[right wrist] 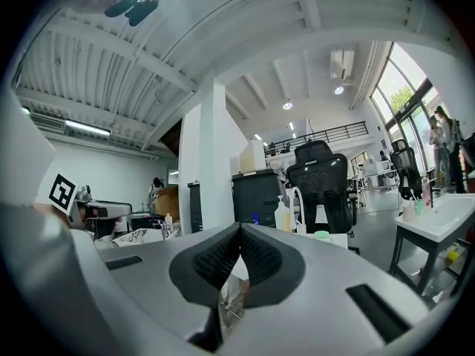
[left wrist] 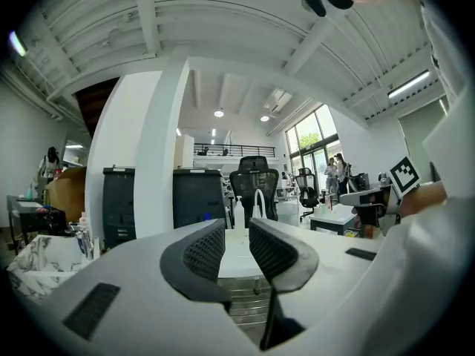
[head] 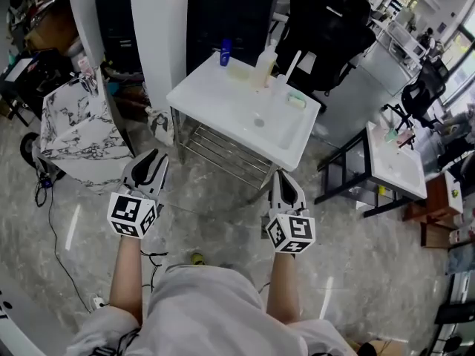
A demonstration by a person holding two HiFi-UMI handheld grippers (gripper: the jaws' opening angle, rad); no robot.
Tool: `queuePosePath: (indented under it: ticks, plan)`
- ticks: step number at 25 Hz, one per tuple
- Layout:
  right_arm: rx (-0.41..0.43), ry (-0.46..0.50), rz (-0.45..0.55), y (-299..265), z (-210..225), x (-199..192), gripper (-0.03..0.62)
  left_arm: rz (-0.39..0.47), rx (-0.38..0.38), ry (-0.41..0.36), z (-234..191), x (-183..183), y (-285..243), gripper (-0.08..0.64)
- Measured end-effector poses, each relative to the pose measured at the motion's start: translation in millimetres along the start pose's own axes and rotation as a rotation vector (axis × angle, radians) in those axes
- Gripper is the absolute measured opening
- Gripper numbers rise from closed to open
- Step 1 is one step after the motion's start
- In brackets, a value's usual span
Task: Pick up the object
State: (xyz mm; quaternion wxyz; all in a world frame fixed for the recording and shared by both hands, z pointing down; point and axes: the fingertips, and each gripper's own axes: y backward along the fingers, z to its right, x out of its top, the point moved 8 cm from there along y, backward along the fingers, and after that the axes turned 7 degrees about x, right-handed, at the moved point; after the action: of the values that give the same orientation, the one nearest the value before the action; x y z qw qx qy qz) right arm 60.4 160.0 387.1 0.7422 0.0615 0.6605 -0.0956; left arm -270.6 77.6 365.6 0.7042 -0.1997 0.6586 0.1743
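Standing before a white surface (head: pixel 223 102) shaped like a shallow basin on a metal rack, a person holds one pair of tongs in each hand, both low over the grey marbled floor (head: pixel 223 199) and short of the surface's near edge. The left tongs (head: pixel 152 158) point up toward the near left corner of the surface; in the left gripper view their two dark ribbed pads stand apart with a clear gap between them, and nothing sits in that gap. The right tongs (head: pixel 284 180) hang just beside the near right corner; in the right gripper view their pads meet at the tips, closed on nothing. The things that could be picked up all lie at the far side of the surface, well apart from both tongs: a blue bottle (head: pixel 225 52) at the back edge, a pale pump bottle (head: pixel 266 64) to its right, a white curved tap (head: pixel 291 67) beside that, and a small green piece (head: pixel 297 100) lying flat nearer the right edge. Which of them the task means cannot be told. A black office chair (head: pixel 330 28) stands behind the surface, a marble-patterned box (head: pixel 74 128) sits to the left, and a second white basin stand (head: pixel 397 165) stands off to the right.
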Motion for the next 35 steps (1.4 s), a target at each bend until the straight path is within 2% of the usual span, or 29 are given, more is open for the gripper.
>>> queuePosePath:
  ticks: [11,17,24,35]
  plan:
    - [-0.014,-0.013,0.026,-59,8,-4,0.006,-0.001,-0.039,-0.004,-28,-13,-50,0.097]
    - [0.001,-0.033,0.040,-105,31,-8,0.006,-0.006,-0.046,-0.001,-40,-23,-100,0.097]
    - [0.017,-0.044,0.033,-202,79,-7,0.006,-0.038,-0.072,-0.040,-58,-22,-200,0.098]
    - [0.063,-0.045,-0.004,-381,163,6,0.006,-0.093,-0.041,-0.036,-113,-18,-379,0.098]
